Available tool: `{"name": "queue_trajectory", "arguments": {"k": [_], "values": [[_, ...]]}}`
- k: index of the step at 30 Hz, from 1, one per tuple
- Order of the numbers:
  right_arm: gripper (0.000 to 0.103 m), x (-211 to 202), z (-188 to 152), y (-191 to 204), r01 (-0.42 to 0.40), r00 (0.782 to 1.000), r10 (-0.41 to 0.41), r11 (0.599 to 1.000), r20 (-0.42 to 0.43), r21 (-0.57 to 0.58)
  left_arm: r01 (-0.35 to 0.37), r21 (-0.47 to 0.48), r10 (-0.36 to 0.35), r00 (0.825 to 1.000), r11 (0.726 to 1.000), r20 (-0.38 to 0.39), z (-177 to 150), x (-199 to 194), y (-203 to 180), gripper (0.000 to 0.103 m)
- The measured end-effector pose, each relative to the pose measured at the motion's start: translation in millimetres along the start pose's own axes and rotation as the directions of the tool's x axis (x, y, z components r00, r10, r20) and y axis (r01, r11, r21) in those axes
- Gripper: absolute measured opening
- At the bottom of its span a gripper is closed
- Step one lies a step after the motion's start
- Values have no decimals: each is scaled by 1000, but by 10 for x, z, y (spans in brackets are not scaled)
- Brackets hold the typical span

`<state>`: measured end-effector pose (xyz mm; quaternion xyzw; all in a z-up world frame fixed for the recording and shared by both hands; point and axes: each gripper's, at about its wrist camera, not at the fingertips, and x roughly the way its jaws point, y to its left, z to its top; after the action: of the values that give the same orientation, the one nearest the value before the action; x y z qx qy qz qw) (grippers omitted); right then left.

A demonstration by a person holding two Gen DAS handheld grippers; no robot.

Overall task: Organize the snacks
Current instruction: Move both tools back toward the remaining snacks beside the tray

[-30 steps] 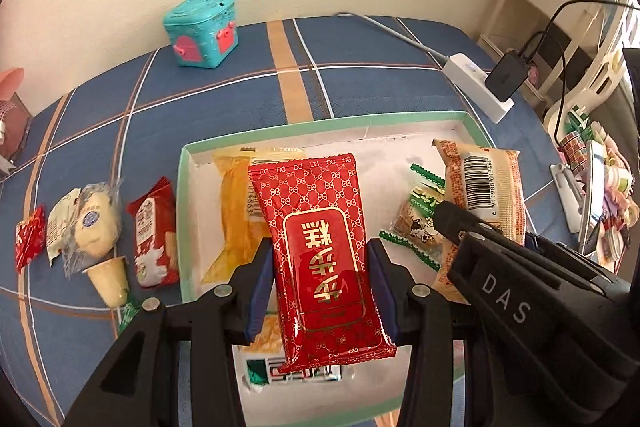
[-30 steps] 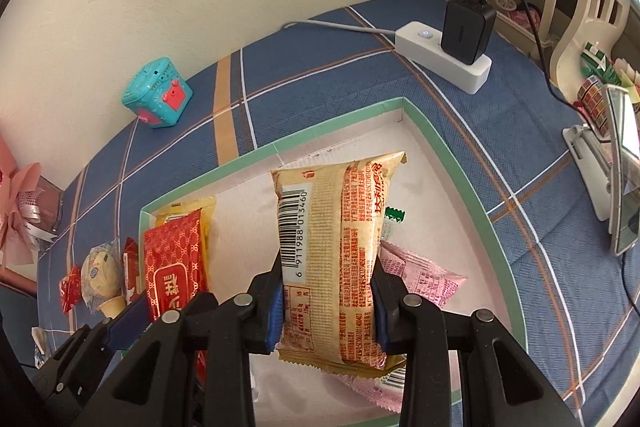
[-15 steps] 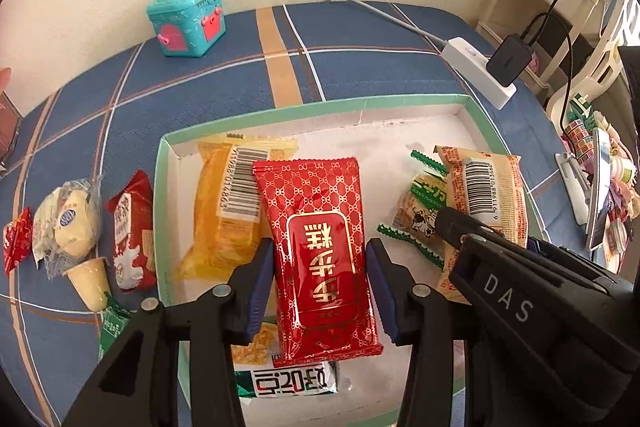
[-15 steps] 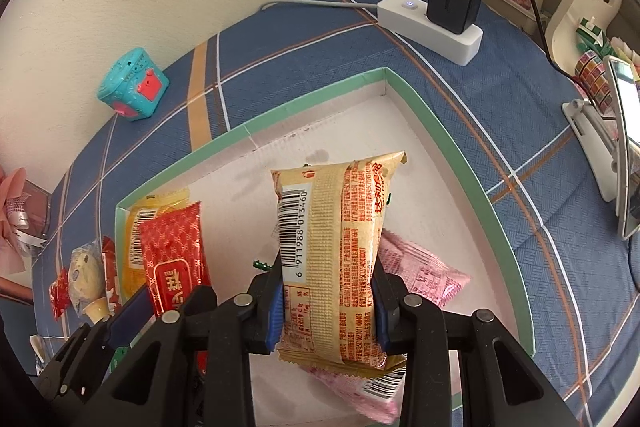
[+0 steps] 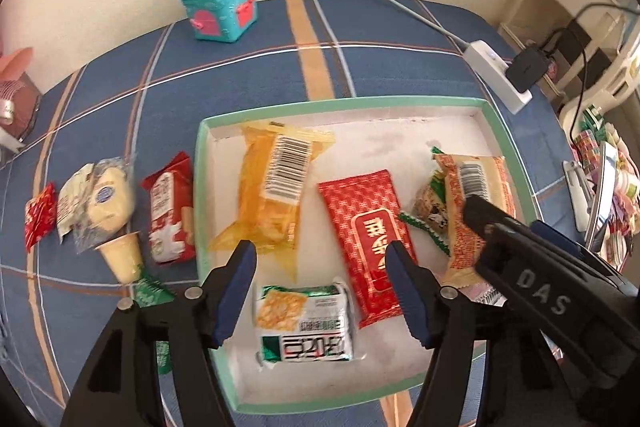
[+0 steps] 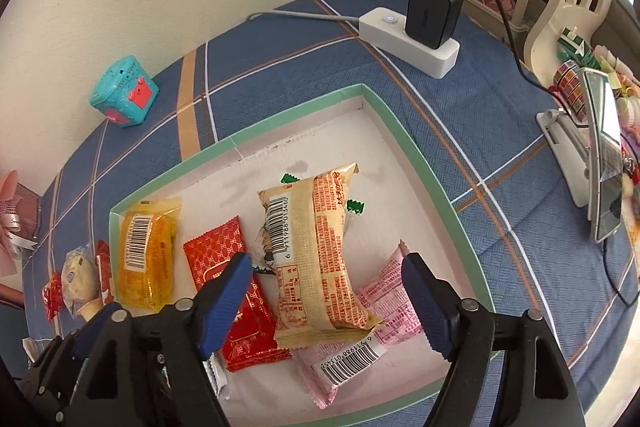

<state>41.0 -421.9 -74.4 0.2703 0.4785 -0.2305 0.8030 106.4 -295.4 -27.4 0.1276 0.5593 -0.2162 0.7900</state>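
Left wrist view: the left gripper (image 5: 320,259) has its blue-padded jaws spread wide with nothing between them, hanging over the green-rimmed tray (image 5: 202,163). Just past its right finger lies the red packet (image 5: 360,219), flat on the tray floor. Right under the jaws sits a green cracker pack (image 5: 306,323), and further up on the left side of the tray is the yellow packet (image 5: 276,187), barcode up. Over on the right side of the tray you can see the beige packet (image 5: 464,203) resting on a small green-edged snack (image 5: 424,203), partly hidden by the other gripper's black body.

In the right wrist view, the right gripper (image 6: 328,279) is wide open too, gripping nothing. The beige packet (image 6: 316,251) lies loose between and beyond its fingers, overlapping a pink packet (image 6: 380,307) on the tray floor. The red packet (image 6: 228,267) is just left of it, partly under the left finger.

Outside the tray, on the blue plaid cloth (image 5: 240,59), a few snacks sit to the left: a red-and-white packet (image 5: 170,211), a clear-wrapped pale pastry (image 5: 100,199), a small red candy (image 5: 38,215) and a little beige cup (image 5: 122,257). Farther back there's a teal toy box (image 5: 220,5) by the wall and a white power strip (image 6: 408,39) with a black charger plugged in.
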Motion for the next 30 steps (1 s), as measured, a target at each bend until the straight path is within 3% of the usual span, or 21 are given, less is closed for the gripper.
{"name": "queue_trajectory", "arguments": {"k": [12,23,30], "values": [[82,-228,-39,109,10,1000,-9,999,30,-39,-34,-209,37,999,977,13,-10,-134,688,68],[82,-253,-224,525,-6,1000,10,984,20,-177,-106,-289,118,993,951,22,-144,-295,1155,68],[82,-289,-287,659,-6,1000,12,974,25,-226,-101,-296,113,993,950,25,-179,-327,1215,68]]}}
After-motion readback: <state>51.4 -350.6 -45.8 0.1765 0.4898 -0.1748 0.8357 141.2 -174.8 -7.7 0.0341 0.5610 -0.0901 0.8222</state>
